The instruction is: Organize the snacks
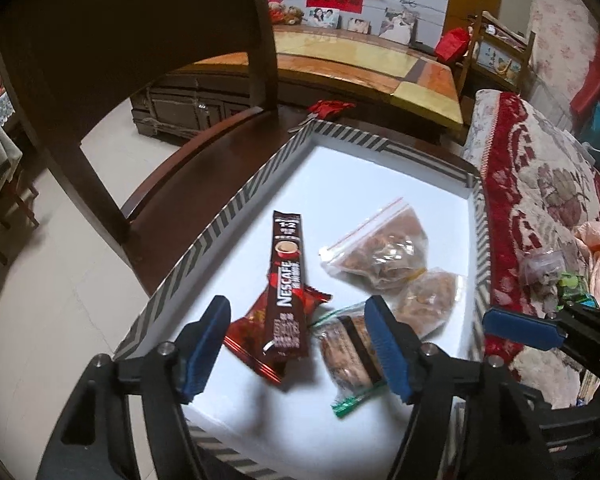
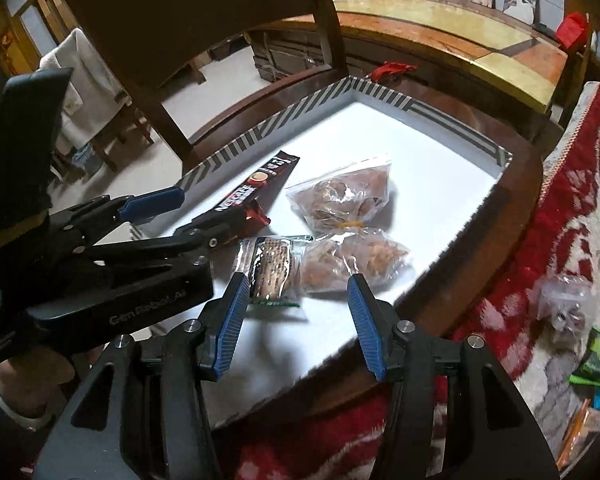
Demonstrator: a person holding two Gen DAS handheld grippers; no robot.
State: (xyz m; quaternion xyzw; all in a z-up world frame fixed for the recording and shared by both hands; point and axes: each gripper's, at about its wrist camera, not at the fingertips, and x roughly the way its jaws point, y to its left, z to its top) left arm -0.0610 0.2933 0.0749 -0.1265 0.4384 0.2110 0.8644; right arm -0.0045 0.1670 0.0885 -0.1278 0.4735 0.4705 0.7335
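on the seat of the dark wooden chair [image 1: 188,184] sits your striped-rim tray [image 1: 236,204], and from the left wrist you look down into it. your left gripper [image 1: 296,344] hangs over the near end with its blue jaws standing apart and nothing pinched between them. under the gap lies a nescafe coffee stick [image 1: 286,280], resting across a red snack packet [image 1: 260,340]. just beside the far-side jaw is a green-sealed biscuit pack [image 1: 340,356], partly hidden by it. beyond lie two clear zip bags of brown snacks [image 1: 380,252], touching each other. a blue pad of your right gripper [image 1: 520,328] shows at the edge, over the red floral cushion [image 1: 540,184].

from the right wrist, your right gripper [image 2: 296,320] also stands apart and holds nothing, hovering above the tray's near edge. the biscuit pack [image 2: 270,268] and one zip bag [image 2: 352,260] lie just past its tips. your left gripper [image 2: 188,216] reaches in from the side over the coffee stick [image 2: 260,184]. loose snacks [image 2: 568,308] remain on the cushion.
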